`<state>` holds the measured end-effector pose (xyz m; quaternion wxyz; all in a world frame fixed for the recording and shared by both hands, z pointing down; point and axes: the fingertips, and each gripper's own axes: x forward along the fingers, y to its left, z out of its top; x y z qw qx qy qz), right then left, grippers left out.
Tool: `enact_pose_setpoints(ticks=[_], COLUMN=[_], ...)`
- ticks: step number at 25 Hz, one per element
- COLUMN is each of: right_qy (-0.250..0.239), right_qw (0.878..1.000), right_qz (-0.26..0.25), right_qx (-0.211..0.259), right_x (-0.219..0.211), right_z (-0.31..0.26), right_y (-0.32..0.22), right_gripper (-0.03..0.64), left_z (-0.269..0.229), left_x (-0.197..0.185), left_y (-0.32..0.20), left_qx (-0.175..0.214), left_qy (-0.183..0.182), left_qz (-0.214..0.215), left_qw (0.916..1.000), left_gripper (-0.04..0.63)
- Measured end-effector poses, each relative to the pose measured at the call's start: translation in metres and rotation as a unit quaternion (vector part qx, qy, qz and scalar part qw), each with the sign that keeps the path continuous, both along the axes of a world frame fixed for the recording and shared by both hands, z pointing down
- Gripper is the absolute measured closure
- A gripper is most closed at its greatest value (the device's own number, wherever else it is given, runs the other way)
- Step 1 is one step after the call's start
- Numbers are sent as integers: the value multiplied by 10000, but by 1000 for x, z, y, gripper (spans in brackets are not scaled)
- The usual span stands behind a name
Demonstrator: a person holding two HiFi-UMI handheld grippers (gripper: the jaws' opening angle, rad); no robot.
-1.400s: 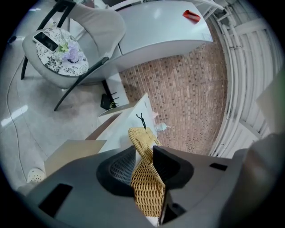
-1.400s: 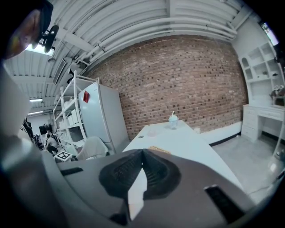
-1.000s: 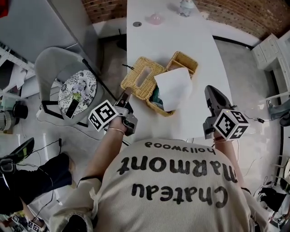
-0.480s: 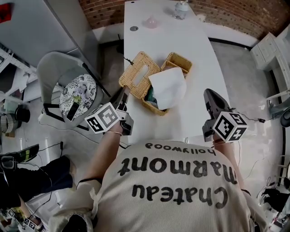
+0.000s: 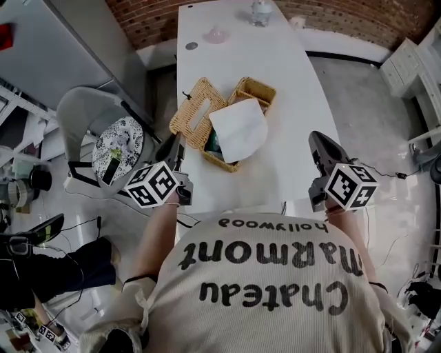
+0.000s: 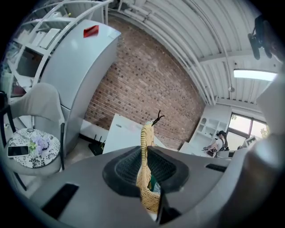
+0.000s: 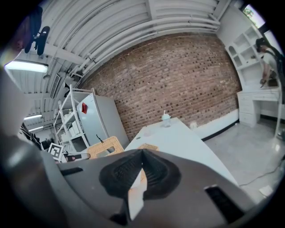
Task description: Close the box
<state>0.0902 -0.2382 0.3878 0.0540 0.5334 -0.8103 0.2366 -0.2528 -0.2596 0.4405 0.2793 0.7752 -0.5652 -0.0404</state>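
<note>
In wicker box (image 5: 259,87), white paper (image 5: 239,129).

a long white table (image 5: 289,89) runs toward a red brick wall (image 5: 331,17). at its far end stands a clear cup (image 5: 260,12), with a small pink thing (image 5: 216,34) and a dark disc (image 5: 191,46) near it. left of the table is a grey chair (image 5: 79,114) with a flowered cushion (image 5: 120,138); a phone (image 5: 110,171) lies on the cushion.
</note>
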Motion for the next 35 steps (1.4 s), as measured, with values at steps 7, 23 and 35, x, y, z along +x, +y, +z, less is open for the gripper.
enact_pose_setpoints(ticks=[7,23,35], right_qy=[-206,-509,-583], right_qw=[9998,9985,9979], right_qz=[20,-115,-175], right_qx=[-25,-152,-208], right_x=[25,43,40], right_z=[1,14,14], right_y=[1,9,11], right_gripper=[614,614,614], left_z=[-8,-16,-12], left_x=[16,55,81], left_y=[10,36,46], left_qx=[72,336,327], left_qy=[-317,-1036,-1339], left_qz=[-85,313,1004], left_qw=[9994,9936,9854], left_gripper=[555,549,528])
